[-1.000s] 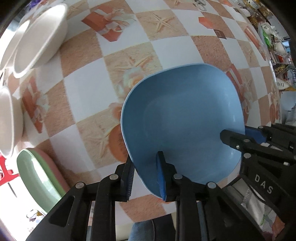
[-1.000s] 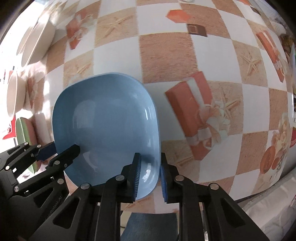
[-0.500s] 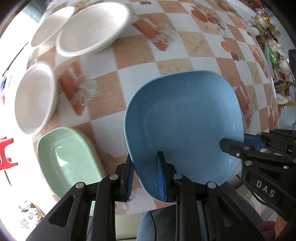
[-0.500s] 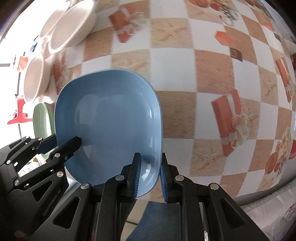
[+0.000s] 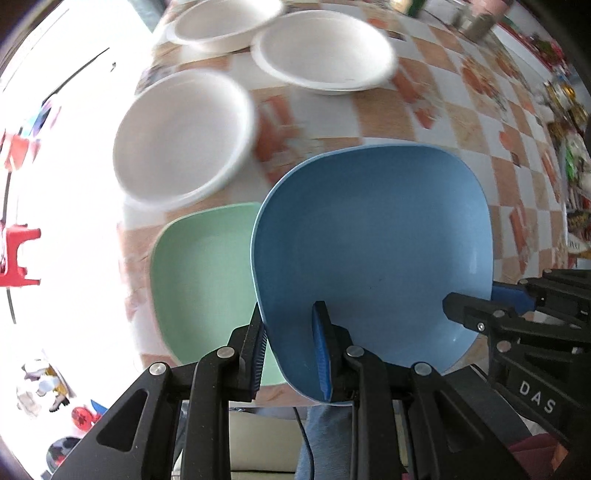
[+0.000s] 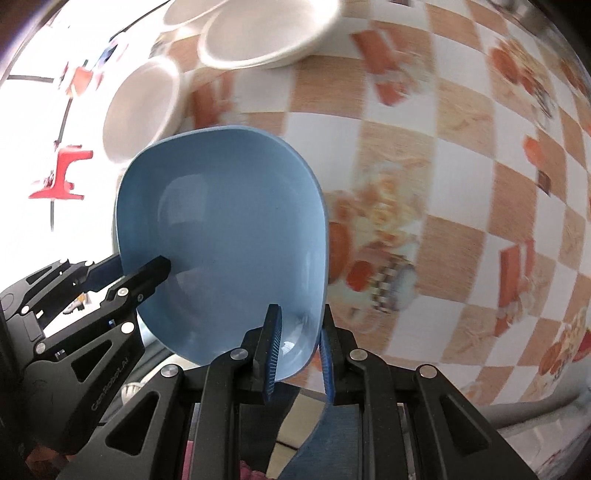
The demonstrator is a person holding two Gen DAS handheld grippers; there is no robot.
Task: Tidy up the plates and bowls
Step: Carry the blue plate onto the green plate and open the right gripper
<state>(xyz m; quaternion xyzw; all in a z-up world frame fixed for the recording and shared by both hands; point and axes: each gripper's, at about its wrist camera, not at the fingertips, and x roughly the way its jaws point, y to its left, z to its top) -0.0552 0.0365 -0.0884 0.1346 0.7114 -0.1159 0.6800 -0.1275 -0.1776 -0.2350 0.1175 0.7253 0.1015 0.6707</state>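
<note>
Both grippers hold one blue square plate in the air above the table. My left gripper is shut on its near left rim. My right gripper is shut on the near right rim of the blue plate; it also shows at the right of the left wrist view. A green square plate lies on the table just left of and below the blue one. Three white round bowls stand beyond: one near left, one behind it, one to the right.
The table has a checked orange and white cloth with gift-box prints. Its left edge runs close beside the green plate. A red stool stands on the floor at the left. Cluttered shelves show at the far right.
Both grippers have carried the blue plate left and toward the green plate, which now lies right beside and partly under it. The white bowls have come closer into view.
</note>
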